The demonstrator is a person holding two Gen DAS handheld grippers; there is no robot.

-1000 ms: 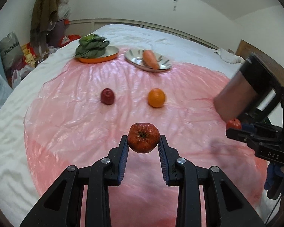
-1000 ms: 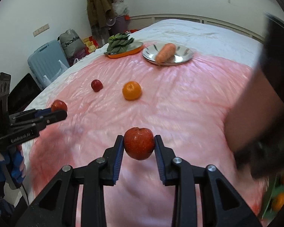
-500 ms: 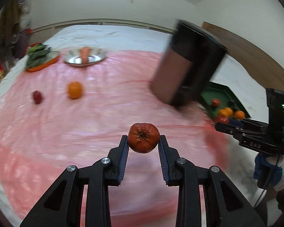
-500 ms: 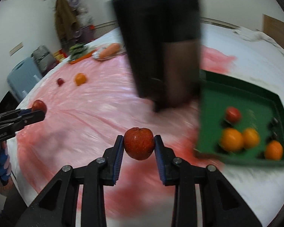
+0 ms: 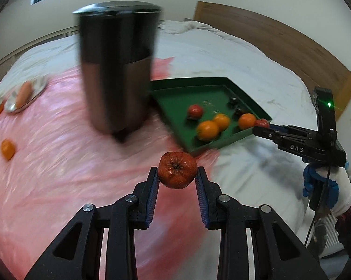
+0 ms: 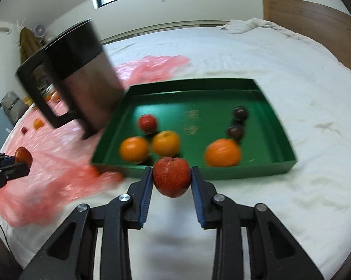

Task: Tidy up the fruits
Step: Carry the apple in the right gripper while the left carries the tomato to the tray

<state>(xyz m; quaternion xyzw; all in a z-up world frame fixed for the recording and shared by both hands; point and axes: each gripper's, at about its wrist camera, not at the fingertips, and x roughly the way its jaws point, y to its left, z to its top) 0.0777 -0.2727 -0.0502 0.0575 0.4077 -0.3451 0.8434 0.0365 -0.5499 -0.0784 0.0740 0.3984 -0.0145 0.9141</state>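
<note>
Bed (image 6: 280,74): white cover, pink sheet (image 5: 58,175) over the 9 o'clock side, wooden headboard (image 5: 280,39) at 1–2 o'clock in the left view.

Bin (image 5: 115,67): tall dark cylinder standing on the sheet, just off the tray's 9 o'clock edge, blurred in both views.

Tray (image 6: 278,163): green, low walls, lying on the bed with one corner on the sheet. Inside: three oranges (image 6: 222,152), one red fruit (image 6: 147,122), two dark fruits (image 6: 239,113). Floor is bare at centre and 12 o'clock. White bedding is open at the near wall and at 3 o'clock.

Left gripper (image 5: 177,179): fingers (image 5: 152,193) clamped on a red fruit, calyx toward the camera (image 5: 177,173). It hangs over the sheet edge, tray corner just past it at 12–1 o'clock.

Right gripper (image 6: 171,182): fingers (image 6: 145,192) clamped on an apple (image 6: 171,176), held just short of the tray's near wall, about mid-length.

Loose orange (image 5: 7,149) on the sheet at 9 o'clock, well apart from the tray.
</note>
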